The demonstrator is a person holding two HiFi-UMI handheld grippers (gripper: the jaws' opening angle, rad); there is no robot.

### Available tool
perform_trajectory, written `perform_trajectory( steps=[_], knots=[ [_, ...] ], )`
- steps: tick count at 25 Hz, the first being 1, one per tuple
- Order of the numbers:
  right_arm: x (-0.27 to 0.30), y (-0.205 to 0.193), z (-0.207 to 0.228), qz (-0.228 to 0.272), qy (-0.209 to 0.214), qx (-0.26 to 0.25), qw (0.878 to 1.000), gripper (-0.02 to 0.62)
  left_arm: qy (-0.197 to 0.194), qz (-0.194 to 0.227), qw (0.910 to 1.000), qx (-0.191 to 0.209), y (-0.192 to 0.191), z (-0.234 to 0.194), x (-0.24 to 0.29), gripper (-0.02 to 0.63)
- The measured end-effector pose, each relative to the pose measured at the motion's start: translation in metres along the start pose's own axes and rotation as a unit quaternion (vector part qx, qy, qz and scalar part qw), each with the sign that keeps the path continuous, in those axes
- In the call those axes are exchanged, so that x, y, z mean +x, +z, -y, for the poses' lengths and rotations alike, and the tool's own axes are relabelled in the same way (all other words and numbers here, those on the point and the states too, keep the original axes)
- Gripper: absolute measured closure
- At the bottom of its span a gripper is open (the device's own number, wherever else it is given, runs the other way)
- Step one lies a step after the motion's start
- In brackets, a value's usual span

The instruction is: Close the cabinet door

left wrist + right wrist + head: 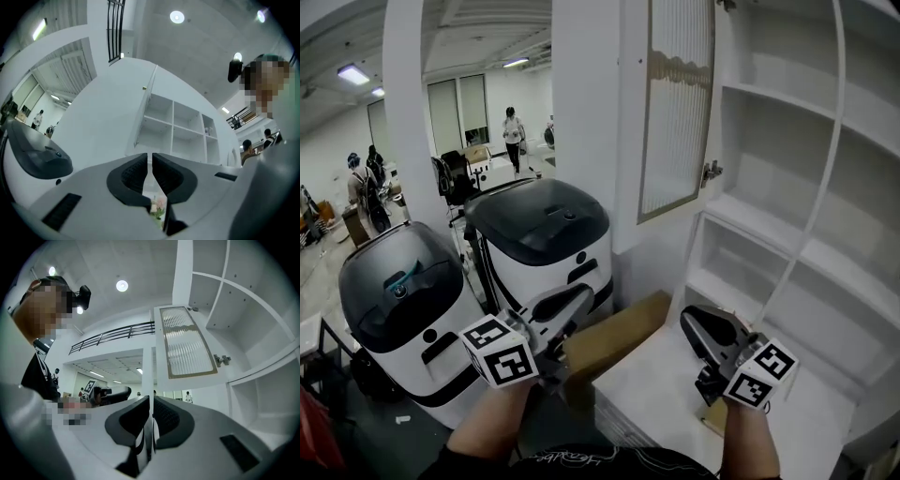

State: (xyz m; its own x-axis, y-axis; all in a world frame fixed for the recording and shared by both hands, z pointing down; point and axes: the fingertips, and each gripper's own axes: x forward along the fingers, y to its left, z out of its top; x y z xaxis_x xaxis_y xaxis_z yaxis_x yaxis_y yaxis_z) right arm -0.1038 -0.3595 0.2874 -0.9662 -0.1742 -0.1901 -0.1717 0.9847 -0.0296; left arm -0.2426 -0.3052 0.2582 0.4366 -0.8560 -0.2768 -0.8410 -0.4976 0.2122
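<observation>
The white cabinet's door (675, 112), with a ribbed glass panel in a tan frame, stands swung open to the left of the bare shelves (787, 169). A hinge (710, 172) shows on its inner edge. Both grippers are low in the head view, below the door and apart from it. My left gripper (579, 298) is shut and holds nothing; it points up toward the door's lower left. My right gripper (692, 321) is shut and empty over the white counter (656, 384). The right gripper view looks up at the door (185, 348) over the closed jaws. The left gripper view shows the door edge-on (145, 105) beside the shelves (185, 131).
Two white machines with black domed tops (539, 225) (403, 281) stand left of the cabinet. A cardboard box (614, 337) lies between them and the counter. People stand far back in the hall (514, 131).
</observation>
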Motion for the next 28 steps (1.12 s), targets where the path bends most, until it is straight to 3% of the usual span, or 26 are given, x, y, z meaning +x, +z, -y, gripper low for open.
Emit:
perform_trajectory(
  steps=[3,6,9,11,16,20,25,28],
  knots=[
    [0.009,-0.009,0.008,-0.005,-0.008,0.007,1.0,0.54,-0.055,0.044,0.9971,-0.029,0.04,-0.017,0.009,0.573],
    [0.013,-0.006,0.012,-0.013,-0.02,-0.004,1.0,0.54,-0.098,0.057,0.9924,-0.048,0.074,-0.037,0.028,0.508],
    [0.015,0.015,0.019,-0.007,-0.045,-0.023,0.999,0.54,-0.154,0.08,0.9816,-0.08,0.114,-0.053,0.055,0.498],
    [0.018,0.027,0.021,-0.006,-0.056,-0.034,0.998,0.54,-0.2,0.086,0.9712,-0.095,0.139,-0.057,0.073,0.479],
    [0.028,0.048,0.026,-0.009,-0.091,-0.054,0.994,0.54,-0.326,0.096,0.9321,-0.124,0.193,-0.048,0.105,0.398],
    [0.033,0.059,0.023,-0.008,-0.111,-0.071,0.991,0.54,-0.37,0.101,0.9152,-0.122,0.22,-0.049,0.124,0.394],
    [0.03,0.075,0.025,-0.016,-0.14,-0.09,0.986,0.54,-0.429,0.114,0.8819,-0.159,0.258,-0.047,0.162,0.394],
    [0.025,0.066,0.017,-0.018,-0.156,-0.094,0.983,0.54,-0.448,0.126,0.8689,-0.168,0.265,-0.048,0.168,0.394]
  ],
)
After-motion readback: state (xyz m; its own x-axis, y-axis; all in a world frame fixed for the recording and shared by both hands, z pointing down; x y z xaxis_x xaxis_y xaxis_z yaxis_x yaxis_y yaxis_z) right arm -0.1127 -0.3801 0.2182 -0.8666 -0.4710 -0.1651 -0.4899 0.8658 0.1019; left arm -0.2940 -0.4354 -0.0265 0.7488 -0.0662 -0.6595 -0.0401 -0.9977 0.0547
